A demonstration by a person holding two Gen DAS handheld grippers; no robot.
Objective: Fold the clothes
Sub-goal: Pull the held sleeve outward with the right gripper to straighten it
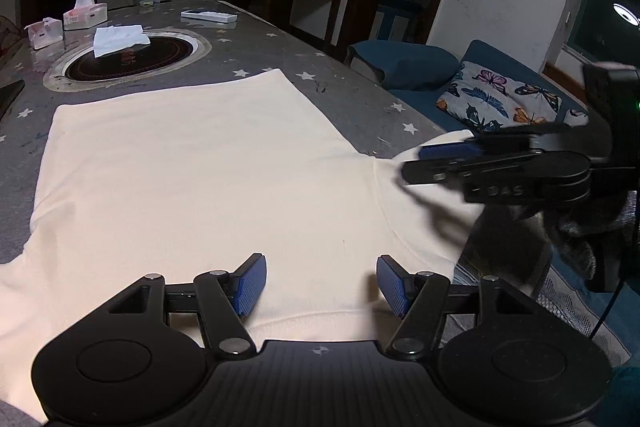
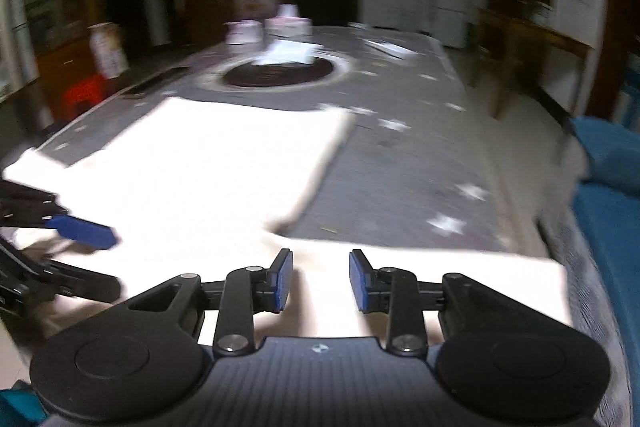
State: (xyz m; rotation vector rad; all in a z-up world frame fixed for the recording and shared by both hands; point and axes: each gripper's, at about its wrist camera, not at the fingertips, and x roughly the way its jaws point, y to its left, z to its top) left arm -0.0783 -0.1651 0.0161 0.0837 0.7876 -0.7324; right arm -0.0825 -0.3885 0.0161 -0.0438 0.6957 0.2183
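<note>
Lying flat on the star-patterned table (image 1: 352,95), the cream garment (image 1: 200,163) spreads beneath both tools. Left gripper (image 1: 320,283) hovers with jaws wide apart, holding nothing. Right gripper (image 2: 320,279) (image blurred) stands partly parted over the sleeve, gripping nothing.

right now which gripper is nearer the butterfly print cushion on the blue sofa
Right. The right gripper hangs over the cream garment's sleeve at the table edge, just below the butterfly print cushion. The left gripper sits over the garment's collar end, farther off.
</note>
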